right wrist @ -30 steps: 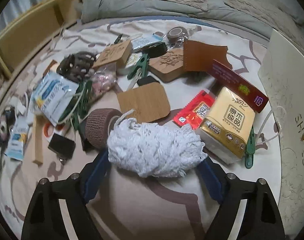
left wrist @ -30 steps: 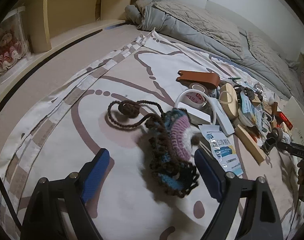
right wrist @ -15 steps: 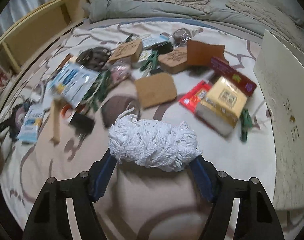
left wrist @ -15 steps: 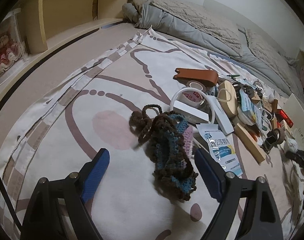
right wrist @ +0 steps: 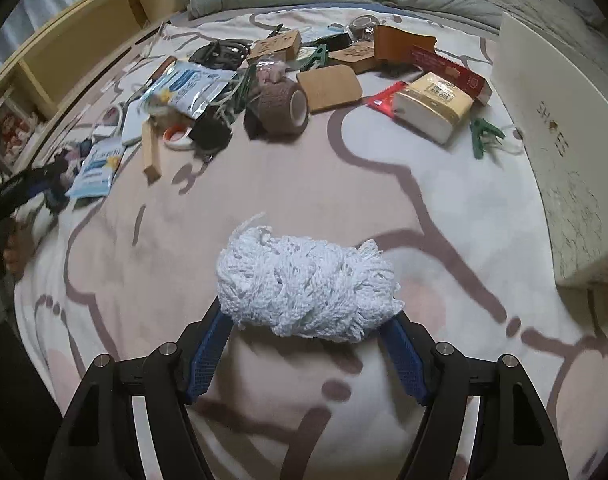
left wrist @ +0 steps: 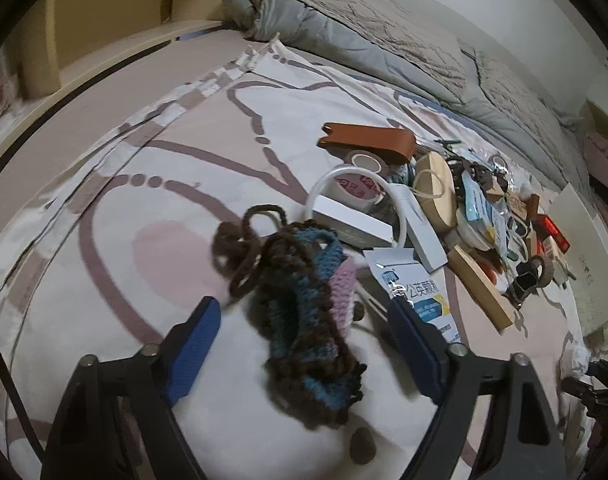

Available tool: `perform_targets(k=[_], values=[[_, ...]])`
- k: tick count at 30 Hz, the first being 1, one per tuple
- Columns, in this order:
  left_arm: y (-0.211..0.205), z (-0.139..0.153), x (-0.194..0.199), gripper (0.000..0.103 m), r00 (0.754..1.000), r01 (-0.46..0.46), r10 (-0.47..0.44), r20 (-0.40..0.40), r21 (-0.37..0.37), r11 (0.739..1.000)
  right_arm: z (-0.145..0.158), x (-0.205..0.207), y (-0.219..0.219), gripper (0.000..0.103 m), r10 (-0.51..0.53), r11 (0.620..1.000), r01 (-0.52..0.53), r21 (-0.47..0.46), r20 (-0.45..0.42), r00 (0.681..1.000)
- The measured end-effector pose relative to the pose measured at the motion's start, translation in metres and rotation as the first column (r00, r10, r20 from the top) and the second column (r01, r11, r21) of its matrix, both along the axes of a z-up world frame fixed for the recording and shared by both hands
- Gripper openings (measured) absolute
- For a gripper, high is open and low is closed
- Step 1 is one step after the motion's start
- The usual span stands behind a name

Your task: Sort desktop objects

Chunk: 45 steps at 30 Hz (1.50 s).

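Observation:
A crocheted pouch (left wrist: 300, 280) in brown, blue and pink, with a brown cord bunched at its top, lies on the patterned sheet. My left gripper (left wrist: 304, 306) straddles it with its jaws closing. Both blue pads (left wrist: 196, 332) stand clear of the yarn. My right gripper (right wrist: 306, 312) is shut on a white knitted bundle (right wrist: 304, 280), pads pressed into its two ends, over bare sheet short of the pile. In the left wrist view that bundle (left wrist: 574, 356) shows small at the far right.
A clutter pile lies ahead: tape roll (left wrist: 358, 190), brown leather case (left wrist: 368, 140), blue-white packet (left wrist: 420, 292), brown bandage roll (right wrist: 284, 108), tissue pack (right wrist: 432, 104), green clip (right wrist: 484, 132). A white shoebox (right wrist: 556, 140) stands at the right, a grey duvet (left wrist: 384, 32) behind.
The pouch's cord has bunched up against it and the left jaws have narrowed around it. The right gripper has closed on the white bundle and carried it back from the pile.

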State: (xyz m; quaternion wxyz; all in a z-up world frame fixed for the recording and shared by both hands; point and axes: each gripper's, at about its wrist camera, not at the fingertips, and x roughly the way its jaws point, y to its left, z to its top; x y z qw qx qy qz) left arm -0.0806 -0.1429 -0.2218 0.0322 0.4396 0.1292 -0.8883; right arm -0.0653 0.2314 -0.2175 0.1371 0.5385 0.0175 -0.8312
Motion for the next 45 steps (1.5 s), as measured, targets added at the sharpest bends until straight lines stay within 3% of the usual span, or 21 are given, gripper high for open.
perform_targets(k=[4, 8, 15, 17, 19, 23, 26, 28, 39, 41, 42, 45], values=[[0.005, -0.005, -0.002, 0.065, 0.999, 0.020, -0.019, 0.027, -0.037, 0.999, 0.006, 0.009, -0.002, 0.074, -0.014, 1.000, 0.014, -0.006, -0.023, 1.000], [0.010, -0.005, 0.001, 0.065, 0.997, 0.068, -0.067, 0.031, -0.052, 0.996, 0.007, 0.012, -0.006, 0.074, -0.016, 1.000, 0.016, -0.007, -0.031, 0.999], [0.018, -0.009, 0.000, 0.066, 0.998, 0.061, -0.055, 0.045, -0.167, 0.984, 0.001, 0.013, -0.008, 0.074, -0.049, 0.998, 0.049, -0.028, -0.014, 0.999], [0.019, -0.010, -0.001, 0.068, 0.997, 0.063, -0.055, 0.050, -0.180, 0.982, 0.001, 0.012, -0.008, 0.074, -0.056, 0.998, 0.056, -0.029, -0.016, 0.998], [0.021, -0.009, -0.002, 0.078, 0.997, 0.062, -0.053, 0.050, -0.197, 0.979, 0.000, 0.012, -0.008, 0.075, -0.063, 0.998, 0.063, -0.031, -0.016, 0.998], [0.022, 0.000, 0.001, 0.081, 0.999, 0.038, -0.032, 0.029, -0.247, 0.968, 0.000, 0.009, -0.007, 0.077, -0.083, 0.996, 0.083, -0.042, -0.002, 0.997], [0.024, 0.013, 0.005, 0.082, 0.999, 0.050, -0.050, 0.008, -0.308, 0.950, 0.002, 0.008, -0.007, 0.089, -0.101, 0.993, 0.102, -0.057, 0.015, 0.995], [0.024, 0.021, 0.008, 0.091, 0.998, 0.061, -0.069, -0.011, -0.326, 0.943, 0.003, 0.008, -0.007, 0.094, -0.119, 0.990, 0.120, -0.070, 0.013, 0.993], [0.022, 0.044, 0.012, 0.093, 0.990, 0.116, -0.138, -0.034, -0.372, 0.921, -0.004, 0.002, -0.005, 0.094, -0.219, 0.972, 0.220, -0.080, 0.021, 0.976], [0.023, 0.042, 0.010, 0.093, 0.989, 0.128, -0.149, -0.024, -0.391, 0.912, -0.005, 0.002, 0.000, 0.090, -0.248, 0.962, 0.248, -0.111, 0.017, 0.969], [0.023, 0.041, 0.009, 0.093, 0.988, 0.133, -0.154, -0.022, -0.391, 0.911, -0.005, 0.003, 0.001, 0.083, -0.249, 0.960, 0.248, -0.127, 0.007, 0.969], [0.027, 0.034, 0.001, 0.093, 0.983, 0.167, -0.184, -0.008, -0.382, 0.909, -0.004, 0.004, -0.002, 0.080, -0.231, 0.966, 0.227, -0.121, -0.018, 0.973]])
